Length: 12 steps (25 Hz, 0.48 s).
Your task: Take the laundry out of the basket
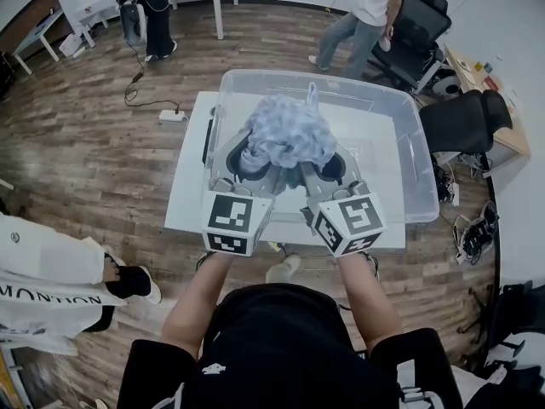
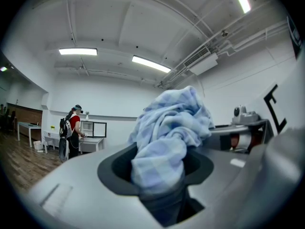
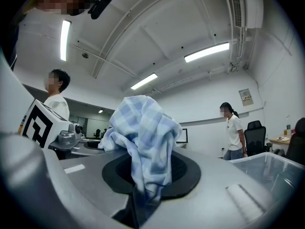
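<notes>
A light blue checked cloth [image 1: 288,133] is bunched up and held over the clear plastic bin [image 1: 400,147]. My left gripper [image 1: 247,164] is shut on its left side, and my right gripper [image 1: 324,167] is shut on its right side. In the left gripper view the cloth [image 2: 167,137] rises out from between the grey jaws, with the right gripper's marker cube to the right. In the right gripper view the same cloth [image 3: 143,142] stands up between that gripper's jaws. Both grippers point about level, side by side. The bin's inside shows nothing else that I can make out.
The bin rests on a white table [image 1: 192,186] on a wooden floor. A black office chair [image 1: 464,122] stands right of the bin, another [image 1: 421,28] behind it. People stand at the back [image 1: 362,15] and far left [image 1: 153,11]. A person's shoe [image 1: 128,281] is near left.
</notes>
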Each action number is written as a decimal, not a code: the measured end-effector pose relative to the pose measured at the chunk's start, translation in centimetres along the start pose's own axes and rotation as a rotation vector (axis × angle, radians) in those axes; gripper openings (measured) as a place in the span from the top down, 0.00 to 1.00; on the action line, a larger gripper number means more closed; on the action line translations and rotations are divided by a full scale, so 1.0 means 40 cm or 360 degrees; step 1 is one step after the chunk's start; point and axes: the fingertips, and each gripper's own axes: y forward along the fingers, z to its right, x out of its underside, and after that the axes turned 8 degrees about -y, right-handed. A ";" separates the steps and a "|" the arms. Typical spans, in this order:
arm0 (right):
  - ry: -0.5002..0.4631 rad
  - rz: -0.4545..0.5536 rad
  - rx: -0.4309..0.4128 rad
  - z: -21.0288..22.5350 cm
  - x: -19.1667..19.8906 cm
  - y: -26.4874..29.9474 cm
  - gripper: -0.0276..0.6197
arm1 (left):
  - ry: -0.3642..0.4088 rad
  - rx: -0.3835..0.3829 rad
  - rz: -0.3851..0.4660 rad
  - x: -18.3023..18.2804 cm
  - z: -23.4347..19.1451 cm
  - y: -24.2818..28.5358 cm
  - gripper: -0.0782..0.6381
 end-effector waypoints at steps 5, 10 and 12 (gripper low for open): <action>0.0000 0.0007 0.0018 -0.035 -0.010 -0.044 0.83 | 0.0001 0.0010 0.0015 -0.001 0.022 -0.052 0.59; 0.0000 0.0020 0.0039 -0.068 -0.024 -0.087 0.83 | 0.0009 0.0020 0.0032 -0.004 0.042 -0.102 0.59; -0.0001 0.0020 0.0049 -0.076 -0.027 -0.107 0.83 | 0.0006 0.0026 0.0035 -0.002 0.054 -0.118 0.59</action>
